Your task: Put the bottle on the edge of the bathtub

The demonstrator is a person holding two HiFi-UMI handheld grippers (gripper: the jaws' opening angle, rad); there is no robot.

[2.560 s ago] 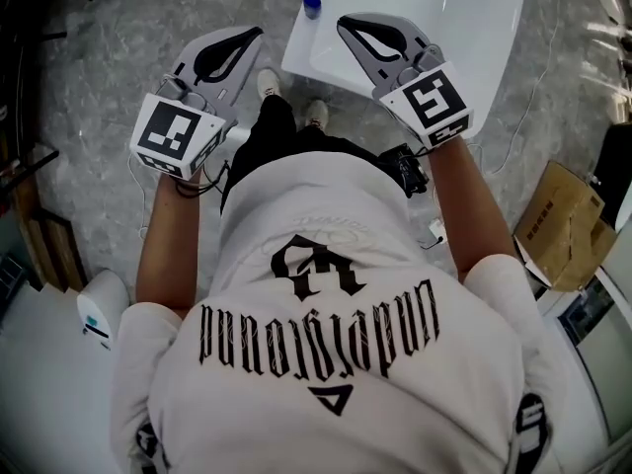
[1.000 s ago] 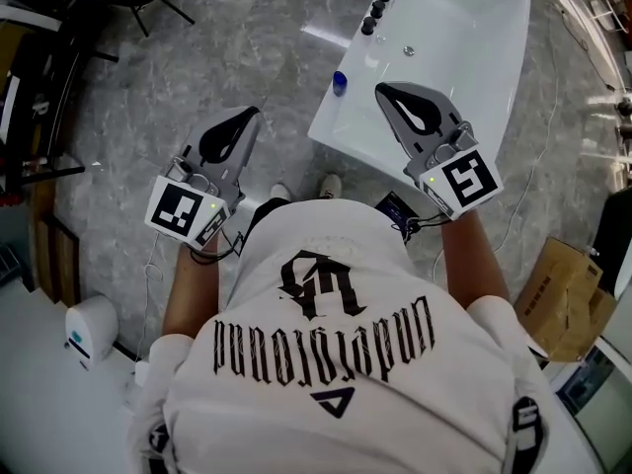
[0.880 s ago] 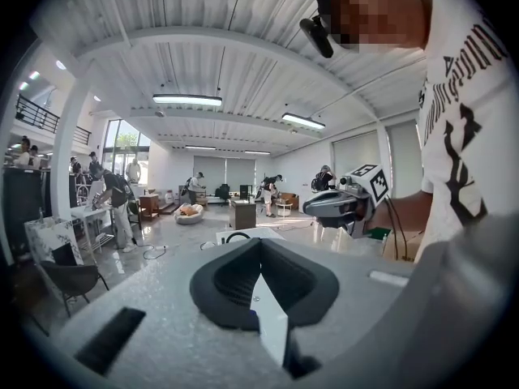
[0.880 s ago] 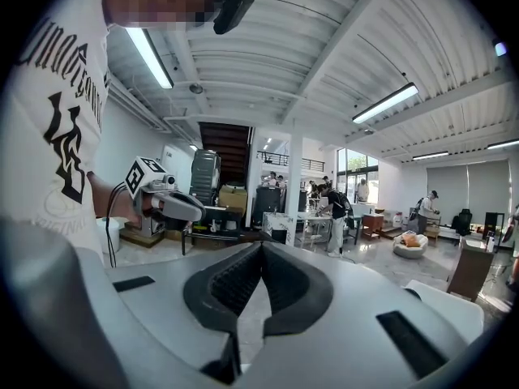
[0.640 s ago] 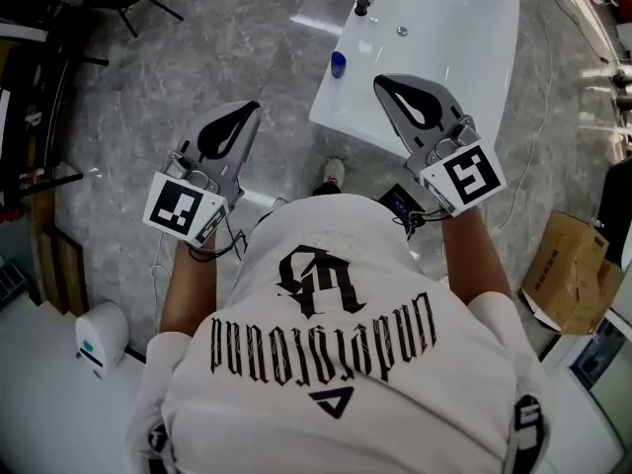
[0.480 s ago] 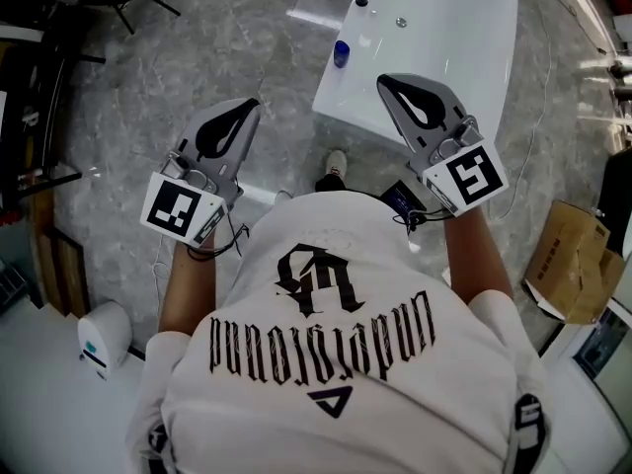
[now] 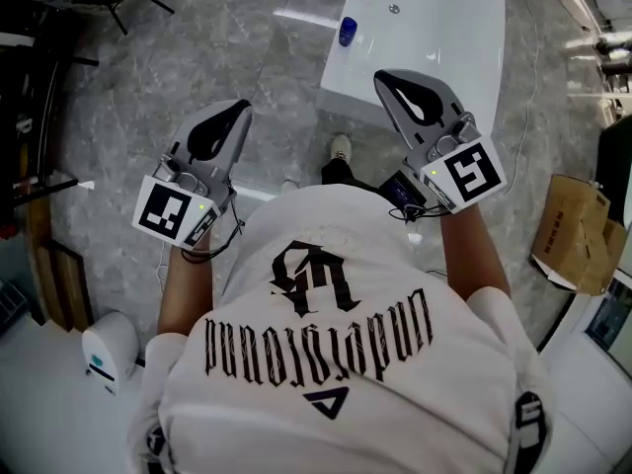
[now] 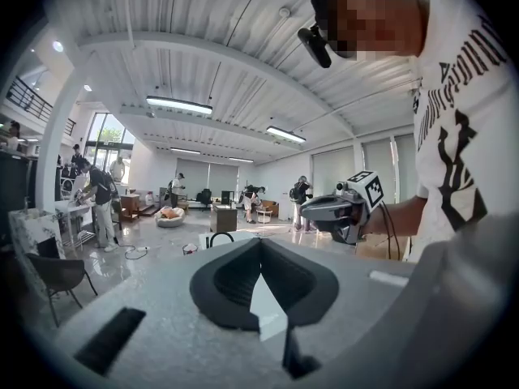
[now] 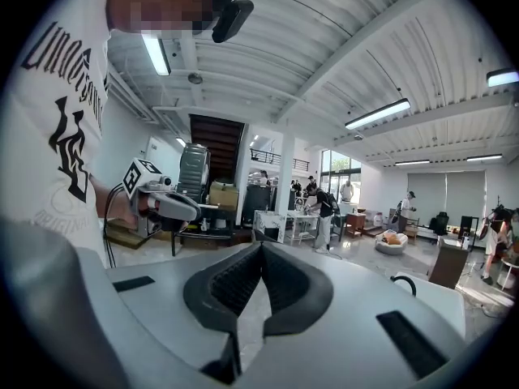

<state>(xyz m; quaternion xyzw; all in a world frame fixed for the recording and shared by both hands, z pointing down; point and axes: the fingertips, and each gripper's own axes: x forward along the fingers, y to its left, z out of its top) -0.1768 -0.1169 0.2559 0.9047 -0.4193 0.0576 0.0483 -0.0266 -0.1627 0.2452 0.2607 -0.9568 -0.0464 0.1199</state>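
Grey marble floor (image 7: 148,87), white bathtub (image 7: 444,38) standing on it, blue bottle (image 7: 347,32) on the tub's rim, cardboard box (image 7: 578,235) on the floor

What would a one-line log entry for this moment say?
left tool: shut, empty | right tool: shut, empty | small blue bottle: on white bathtub edge

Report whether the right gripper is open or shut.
Shut. In the right gripper view, the jaws of the right gripper meet at their tips, and nothing is held between them.
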